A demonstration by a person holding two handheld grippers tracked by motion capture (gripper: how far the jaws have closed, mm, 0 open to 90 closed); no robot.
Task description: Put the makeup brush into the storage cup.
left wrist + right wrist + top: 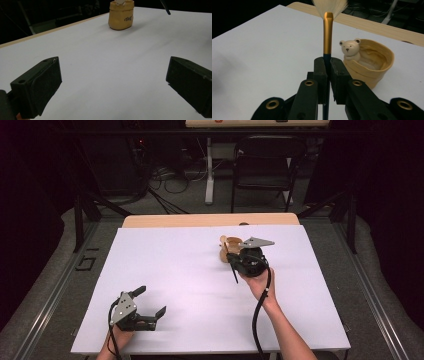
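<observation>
A white sheet point(190, 285) covers the counter point(210, 220), whose pale wooden edge shows at the far side. Beyond it stand a black folding chair point(264, 165) and a white table leg point(209, 175), with cables point(167, 180) strewn across grey carpet point(325, 250). The room around is dark.

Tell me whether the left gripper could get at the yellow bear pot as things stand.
Probably yes. The left gripper is open, and bare white table lies between it and the pot. The right gripper, shut on a brush, crowds the pot's near side.
</observation>
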